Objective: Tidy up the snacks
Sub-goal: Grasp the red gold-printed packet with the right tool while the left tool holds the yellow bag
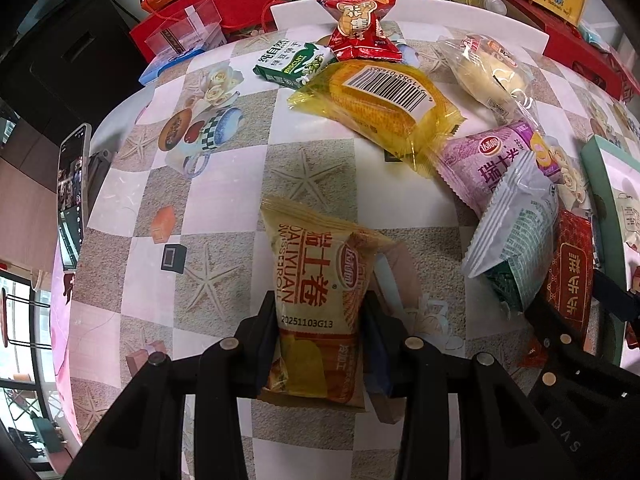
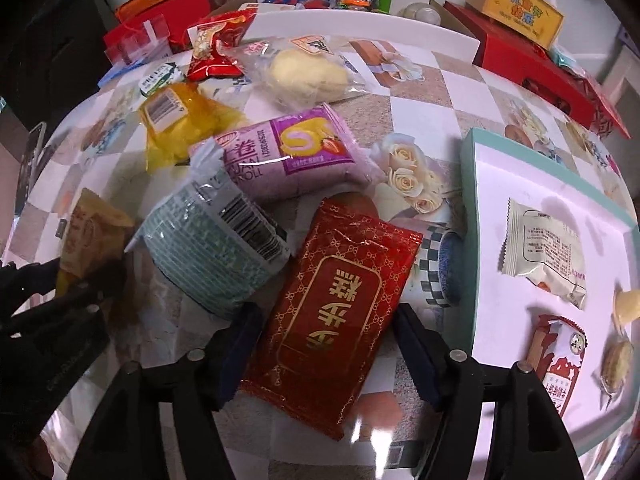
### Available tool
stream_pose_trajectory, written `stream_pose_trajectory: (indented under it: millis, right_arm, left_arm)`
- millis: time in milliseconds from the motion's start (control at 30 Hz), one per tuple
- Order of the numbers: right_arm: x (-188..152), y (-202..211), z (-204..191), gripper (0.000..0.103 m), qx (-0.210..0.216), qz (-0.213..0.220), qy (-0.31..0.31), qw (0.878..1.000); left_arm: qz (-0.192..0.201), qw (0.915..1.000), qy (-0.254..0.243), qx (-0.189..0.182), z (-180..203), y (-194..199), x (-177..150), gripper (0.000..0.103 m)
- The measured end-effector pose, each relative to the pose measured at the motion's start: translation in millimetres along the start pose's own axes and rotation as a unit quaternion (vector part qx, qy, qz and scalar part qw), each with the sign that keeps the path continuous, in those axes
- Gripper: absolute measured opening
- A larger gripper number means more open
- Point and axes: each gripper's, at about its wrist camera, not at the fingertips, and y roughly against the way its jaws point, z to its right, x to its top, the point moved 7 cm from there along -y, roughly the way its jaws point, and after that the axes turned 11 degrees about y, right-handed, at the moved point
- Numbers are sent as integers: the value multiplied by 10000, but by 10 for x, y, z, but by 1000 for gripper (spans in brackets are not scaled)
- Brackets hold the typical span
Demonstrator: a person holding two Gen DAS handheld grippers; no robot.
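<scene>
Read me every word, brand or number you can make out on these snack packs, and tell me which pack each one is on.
"DALIYUAN SWISS ROLL" and "20251103G13": yellow snack pack, clamped in the left gripper.
"BISCUIT": green packet.
"DAS": the black gripper body at lower right of the left wrist view.
Chinese characters on the red pouch, between the right gripper's open jaws, and all barcode digits: unreadable to me.

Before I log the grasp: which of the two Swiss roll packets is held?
The yellow Swiss roll packet, clamped in the left gripper; the purple Swiss roll packet lies loose on the table.
</scene>
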Motion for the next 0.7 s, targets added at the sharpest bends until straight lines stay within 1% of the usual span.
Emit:
stream_pose_trajectory:
  millis: [133,300,367,400,433,533,700]
  right_arm:
    - [-28,-30,76,79,14,-53,-88,9999]
    - [-29,-46,98,79,40,-69,-60,10000]
    - [-39,-37,101,74,69,-50,-64,9999]
    - [-34,-30,90,66,85,-25,-66,9999]
    - [-65,0,55,62,72,5,-57,10000]
    - [-51,31,46,58,91,54,-32,9999]
    - [-28,68,106,56,133,70,-151,9998]
  left_arm:
    - [-14,10000,27,-26,-1,-16,8,42]
    - [-16,10000,32,-29,3,-22,15,42]
    - [-15,10000,31,-23,7,-20,15,42]
    - [-14,10000,33,-23,8,-19,14,42]
    - [-12,10000,36,-21,10,-21,16,42]
    - [-11,10000,70,-45,8,-32,29,42]
    - [13,9999,103,-59,7,-45,50,42]
